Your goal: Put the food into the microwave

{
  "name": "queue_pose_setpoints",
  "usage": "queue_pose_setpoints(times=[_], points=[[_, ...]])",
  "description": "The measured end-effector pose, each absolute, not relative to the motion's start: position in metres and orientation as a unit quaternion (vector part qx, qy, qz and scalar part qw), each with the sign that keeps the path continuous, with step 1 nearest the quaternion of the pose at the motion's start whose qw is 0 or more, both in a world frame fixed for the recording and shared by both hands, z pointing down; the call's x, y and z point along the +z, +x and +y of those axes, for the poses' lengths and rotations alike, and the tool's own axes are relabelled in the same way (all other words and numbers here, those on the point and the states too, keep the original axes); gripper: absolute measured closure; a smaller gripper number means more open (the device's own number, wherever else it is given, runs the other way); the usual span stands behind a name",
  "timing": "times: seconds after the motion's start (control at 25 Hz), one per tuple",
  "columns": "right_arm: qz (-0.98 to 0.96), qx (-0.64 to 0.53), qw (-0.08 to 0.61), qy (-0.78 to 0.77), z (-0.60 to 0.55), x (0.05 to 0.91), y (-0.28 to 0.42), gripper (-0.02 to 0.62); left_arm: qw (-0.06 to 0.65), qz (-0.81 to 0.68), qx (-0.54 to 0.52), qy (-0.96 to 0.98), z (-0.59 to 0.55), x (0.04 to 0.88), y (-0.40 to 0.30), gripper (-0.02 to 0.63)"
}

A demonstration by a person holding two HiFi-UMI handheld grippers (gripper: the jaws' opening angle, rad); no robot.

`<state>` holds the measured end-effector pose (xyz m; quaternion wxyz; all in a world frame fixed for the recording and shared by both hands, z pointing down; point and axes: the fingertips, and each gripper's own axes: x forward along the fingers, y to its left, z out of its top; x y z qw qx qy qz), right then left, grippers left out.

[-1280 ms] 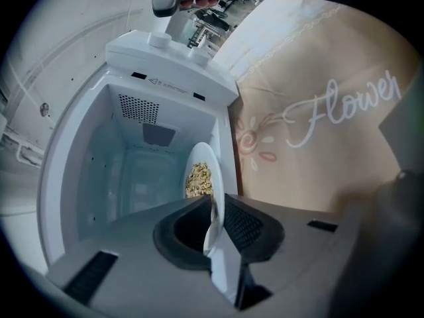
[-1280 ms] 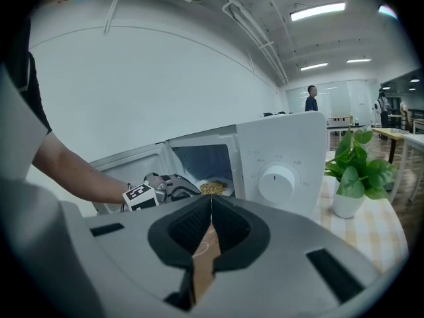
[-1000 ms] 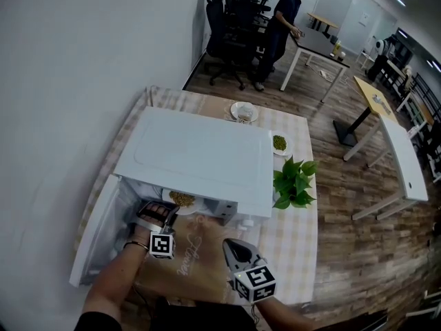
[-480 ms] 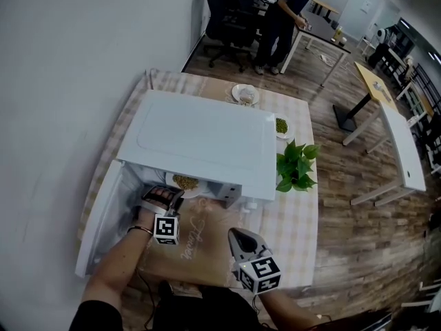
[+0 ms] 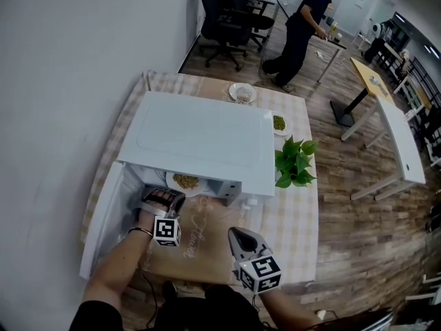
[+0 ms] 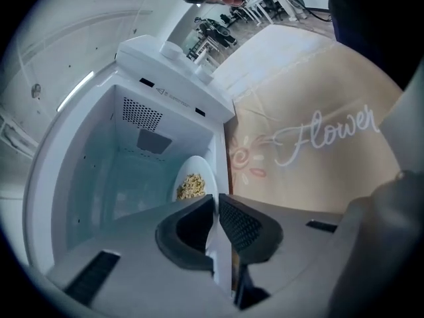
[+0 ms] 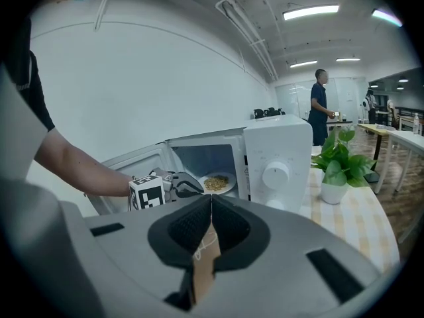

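The white microwave (image 5: pixel 200 143) stands with its door (image 5: pixel 103 219) swung open to the left. A white plate of yellowish food (image 5: pixel 183 182) lies inside, near the front of the cavity. My left gripper (image 5: pixel 167 197) is at the cavity's mouth, just short of the plate (image 6: pixel 192 184). Its jaws are closing: in the left gripper view my left gripper (image 6: pixel 216 207) shows only a thin slit, and nothing is pressed between the pads. My right gripper (image 5: pixel 234 234) hovers shut and empty over the brown mat (image 5: pixel 200 247), pointing at the microwave (image 7: pixel 278 158).
A potted green plant (image 5: pixel 295 164) stands right of the microwave. Two more small plates of food (image 5: pixel 242 92) (image 5: pixel 279 123) sit behind it on the checked tablecloth. A person (image 5: pixel 306 26) stands by a desk far back, near office chairs.
Both grippers have kept their places, the left one still at the microwave's mouth. The plate has not moved. The person in the background has walked to the right.
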<state>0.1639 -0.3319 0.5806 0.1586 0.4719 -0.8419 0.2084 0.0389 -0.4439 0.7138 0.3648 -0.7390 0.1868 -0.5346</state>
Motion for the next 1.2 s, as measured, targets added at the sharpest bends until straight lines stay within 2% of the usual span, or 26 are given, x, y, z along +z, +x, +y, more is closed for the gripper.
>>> queue_pose_setpoints(times=[0.88,1.2], points=[[-0.836,0.216,0.155,0.481,-0.325,0.587,0.179,0.586,0.299,0.177,-0.571,-0.744,-0.475,0.722,0.034,0.566],[-0.837,0.214,0.148,0.481,-0.323,0.583,0.182,0.586,0.295,0.166,-0.567,-0.751,-0.469,0.713,0.034,0.566]])
